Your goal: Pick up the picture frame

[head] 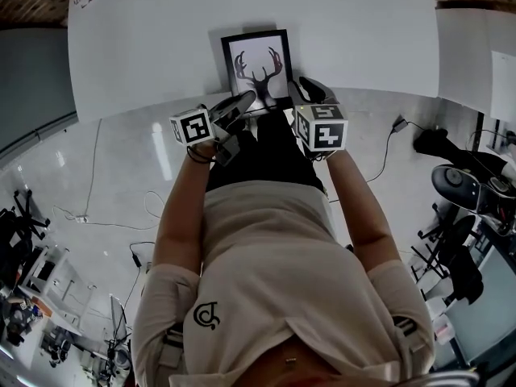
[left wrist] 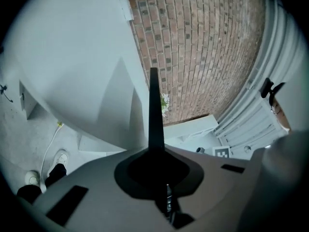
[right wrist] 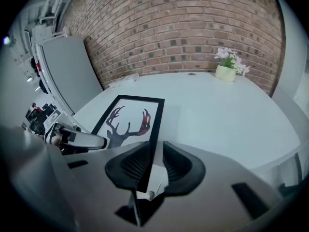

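Note:
A black picture frame with a deer-antler print lies near the front edge of the white table. My left gripper is at the frame's near left corner. In the left gripper view its jaws are shut on the frame's thin black edge, which rises straight up between them. My right gripper is at the near right corner. In the right gripper view the frame runs down between the open jaws, with a little gap beside its edge. The left gripper also shows there.
A small pot of flowers stands at the table's far side by the brick wall. A grey panel stands left of the table. Cables and dark chairs are on the floor around the person.

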`<action>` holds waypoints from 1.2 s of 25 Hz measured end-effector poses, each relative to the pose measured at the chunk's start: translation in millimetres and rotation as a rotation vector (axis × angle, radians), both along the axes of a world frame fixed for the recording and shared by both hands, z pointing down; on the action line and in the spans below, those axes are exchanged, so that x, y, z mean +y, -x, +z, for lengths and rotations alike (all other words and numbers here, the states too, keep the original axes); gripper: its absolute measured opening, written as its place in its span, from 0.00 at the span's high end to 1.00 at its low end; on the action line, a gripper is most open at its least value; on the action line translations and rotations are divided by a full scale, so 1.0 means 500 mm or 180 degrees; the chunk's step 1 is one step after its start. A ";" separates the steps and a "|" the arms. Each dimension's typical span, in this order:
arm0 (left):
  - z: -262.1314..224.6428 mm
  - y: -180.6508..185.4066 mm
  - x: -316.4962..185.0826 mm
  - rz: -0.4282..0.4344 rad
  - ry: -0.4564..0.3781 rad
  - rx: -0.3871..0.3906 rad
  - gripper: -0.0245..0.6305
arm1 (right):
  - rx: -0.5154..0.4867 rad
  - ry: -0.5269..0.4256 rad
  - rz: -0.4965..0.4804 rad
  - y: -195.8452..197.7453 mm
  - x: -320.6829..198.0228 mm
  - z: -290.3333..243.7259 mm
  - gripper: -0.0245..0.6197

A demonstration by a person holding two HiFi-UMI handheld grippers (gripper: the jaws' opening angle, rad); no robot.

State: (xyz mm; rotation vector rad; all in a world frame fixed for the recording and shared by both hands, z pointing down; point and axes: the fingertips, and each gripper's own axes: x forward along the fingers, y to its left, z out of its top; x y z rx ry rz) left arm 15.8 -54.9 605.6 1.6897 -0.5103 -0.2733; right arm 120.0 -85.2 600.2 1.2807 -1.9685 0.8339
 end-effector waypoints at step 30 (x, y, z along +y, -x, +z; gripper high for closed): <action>-0.528 0.252 -0.162 -0.1355 -0.2462 -0.2314 0.93 | -0.0476 -0.1608 -0.0201 0.088 -0.141 -0.418 0.95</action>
